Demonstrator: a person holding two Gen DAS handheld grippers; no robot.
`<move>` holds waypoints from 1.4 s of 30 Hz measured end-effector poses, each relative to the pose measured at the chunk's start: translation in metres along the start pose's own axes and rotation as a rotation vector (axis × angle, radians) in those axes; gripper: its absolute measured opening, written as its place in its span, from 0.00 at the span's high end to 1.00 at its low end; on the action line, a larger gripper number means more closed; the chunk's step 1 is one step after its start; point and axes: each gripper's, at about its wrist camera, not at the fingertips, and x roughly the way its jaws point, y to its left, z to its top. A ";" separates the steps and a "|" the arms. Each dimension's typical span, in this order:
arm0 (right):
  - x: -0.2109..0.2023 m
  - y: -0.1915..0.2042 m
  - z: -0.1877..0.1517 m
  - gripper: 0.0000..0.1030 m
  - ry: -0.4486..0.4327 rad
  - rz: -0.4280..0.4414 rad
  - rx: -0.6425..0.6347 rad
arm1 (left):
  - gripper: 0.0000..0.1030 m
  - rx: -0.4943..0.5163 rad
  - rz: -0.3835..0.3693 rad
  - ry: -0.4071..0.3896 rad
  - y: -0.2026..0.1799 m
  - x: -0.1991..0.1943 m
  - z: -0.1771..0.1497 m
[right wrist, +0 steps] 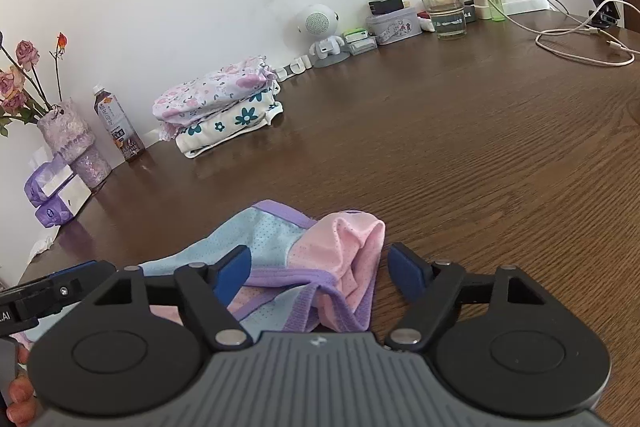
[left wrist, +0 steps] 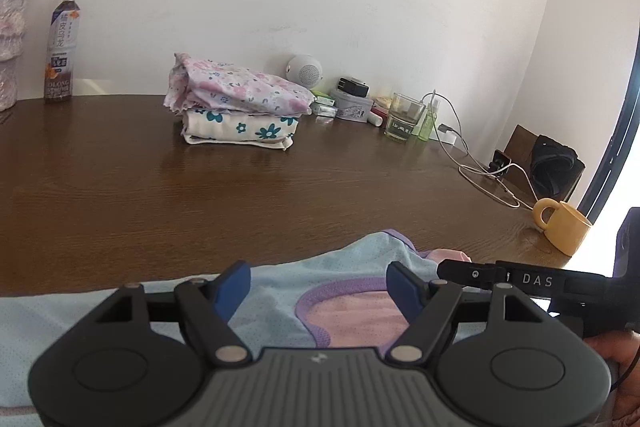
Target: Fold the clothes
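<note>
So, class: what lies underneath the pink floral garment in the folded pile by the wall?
Under the pink floral garment lies a folded white garment with teal flowers, resting on the table. Whether anything sits between its layers cannot be seen.

Ahead of you the brown wooden desk (right wrist: 460, 155) lies bare; the stack of folded floral clothes (right wrist: 218, 109) blocks the far side.
</note>
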 end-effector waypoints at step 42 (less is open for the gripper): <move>-0.013 0.172 -0.023 0.90 -0.129 0.055 -0.642 | 0.27 0.036 0.086 -0.088 0.089 -0.097 -0.015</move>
